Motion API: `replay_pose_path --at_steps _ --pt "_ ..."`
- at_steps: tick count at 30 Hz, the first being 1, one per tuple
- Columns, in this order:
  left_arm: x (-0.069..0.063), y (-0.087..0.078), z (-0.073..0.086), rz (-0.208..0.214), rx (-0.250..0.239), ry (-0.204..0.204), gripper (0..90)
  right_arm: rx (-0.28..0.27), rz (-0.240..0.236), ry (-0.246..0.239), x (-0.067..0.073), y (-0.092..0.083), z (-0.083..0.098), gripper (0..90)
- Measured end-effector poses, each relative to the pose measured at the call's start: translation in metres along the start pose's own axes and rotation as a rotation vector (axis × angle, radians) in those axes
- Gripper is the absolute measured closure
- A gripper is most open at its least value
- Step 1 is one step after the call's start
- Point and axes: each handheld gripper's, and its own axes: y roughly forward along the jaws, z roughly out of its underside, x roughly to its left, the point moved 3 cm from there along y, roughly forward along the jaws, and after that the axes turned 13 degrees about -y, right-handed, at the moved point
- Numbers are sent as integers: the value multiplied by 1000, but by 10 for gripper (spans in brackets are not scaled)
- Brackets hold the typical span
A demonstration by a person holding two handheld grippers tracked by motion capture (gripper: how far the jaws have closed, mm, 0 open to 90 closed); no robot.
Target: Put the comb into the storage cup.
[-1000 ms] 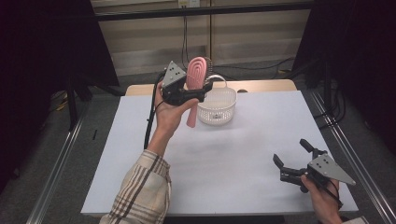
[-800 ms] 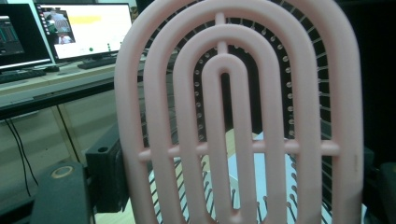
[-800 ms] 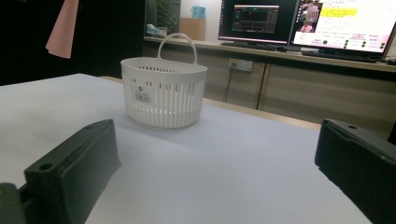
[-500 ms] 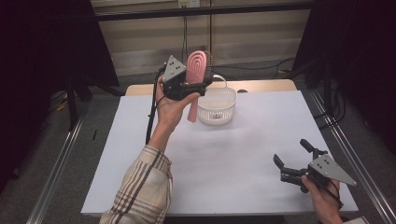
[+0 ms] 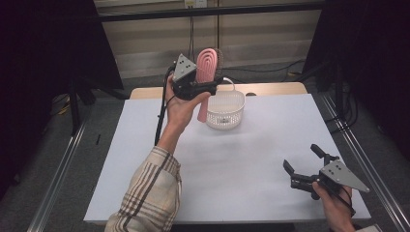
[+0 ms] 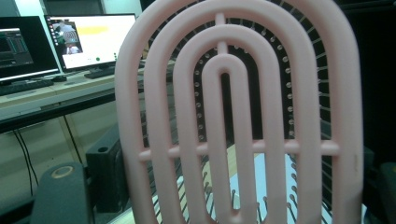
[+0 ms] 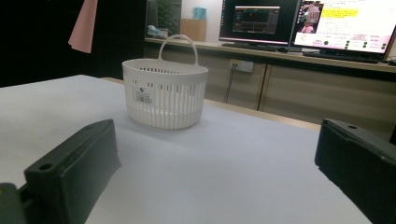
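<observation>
A pink hairbrush (image 5: 208,63) stands upright in the air, head up and handle down, with my left gripper (image 5: 209,86) shut on its neck. It hangs just left of a white slatted basket (image 5: 225,110) with a handle, at the table's far middle. In the left gripper view the brush's pink ribbed back (image 6: 233,116) is very close, bristles pointing away. My right gripper (image 5: 300,157) rests open near the front right of the table, nothing between its fingers. In the right gripper view the basket (image 7: 165,93) stands beyond the open jaws, with the brush's handle tip (image 7: 84,25) above left.
The white table (image 5: 241,169) has a wooden strip along its far edge. Metal rails run down both sides on the floor. Desks with lit monitors (image 7: 345,28) stand beyond the table. A sleeved forearm (image 5: 154,188) reaches across the table's left half.
My left gripper has lifted the brush a little higher, beside the basket. The right gripper has stayed where it was, open.
</observation>
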Motion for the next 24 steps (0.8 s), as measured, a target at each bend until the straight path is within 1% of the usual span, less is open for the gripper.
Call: replay_pose_path --at_steps 4,6,8,13,18,19,22,24 --pt "0 5 -1 1 -3 -6 210 1 0 1 0 0 0 0" --pt "-1 8 -3 2 -4 1 210 0 -1 0 0 0 0 0" --pt "-2 11 -5 3 -10 -2 210 1 -1 2 0 0 0 0" --pt "-5 17 -8 1 -16 21 210 0 0 1 0 -1 0 0" --pt "-1 23 -9 -5 -9 17 210 -2 -1 3 0 -1 0 0" --pt "-1 24 -9 -6 -6 21 210 -2 0 3 0 -2 0 0" --pt "0 27 -9 -6 -12 18 210 -3 2 4 0 -2 0 0" --pt "1 29 -10 -13 -20 18 210 -1 1 5 0 -2 0 0"
